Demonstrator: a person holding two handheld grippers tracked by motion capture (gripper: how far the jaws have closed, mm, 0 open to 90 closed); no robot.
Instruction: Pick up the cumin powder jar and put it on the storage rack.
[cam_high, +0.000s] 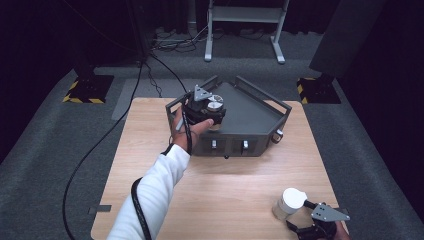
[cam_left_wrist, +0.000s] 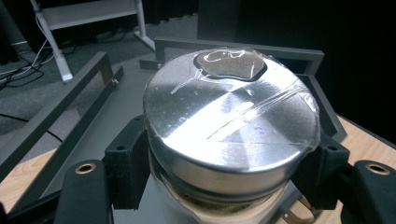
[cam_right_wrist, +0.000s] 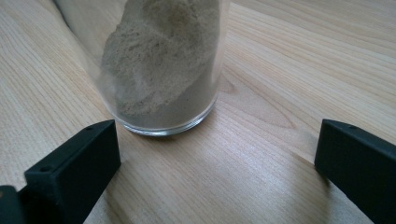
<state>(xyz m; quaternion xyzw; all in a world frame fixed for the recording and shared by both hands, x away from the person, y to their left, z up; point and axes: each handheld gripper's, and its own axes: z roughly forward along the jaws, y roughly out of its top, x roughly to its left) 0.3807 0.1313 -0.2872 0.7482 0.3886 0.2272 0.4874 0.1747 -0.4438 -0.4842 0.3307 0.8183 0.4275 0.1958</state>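
Gripped between the jaws of the left gripper (cam_left_wrist: 219, 186), a silver-lidded jar (cam_left_wrist: 231, 135) is held over the grey metal tray (cam_high: 250, 112) at the far side of the wooden table (cam_high: 220, 195). Near the front right corner, the right gripper (cam_right_wrist: 215, 182) stands wide open just short of a white-capped glass jar of powder (cam_right_wrist: 161, 70).

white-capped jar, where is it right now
The white-capped jar stands on the table's near right corner in the high view, just ahead of the open right claw.

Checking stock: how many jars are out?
2. One jar is clamped in the left hand-held gripper over the grey tray; the other stands on the table before the open right hand-held gripper.
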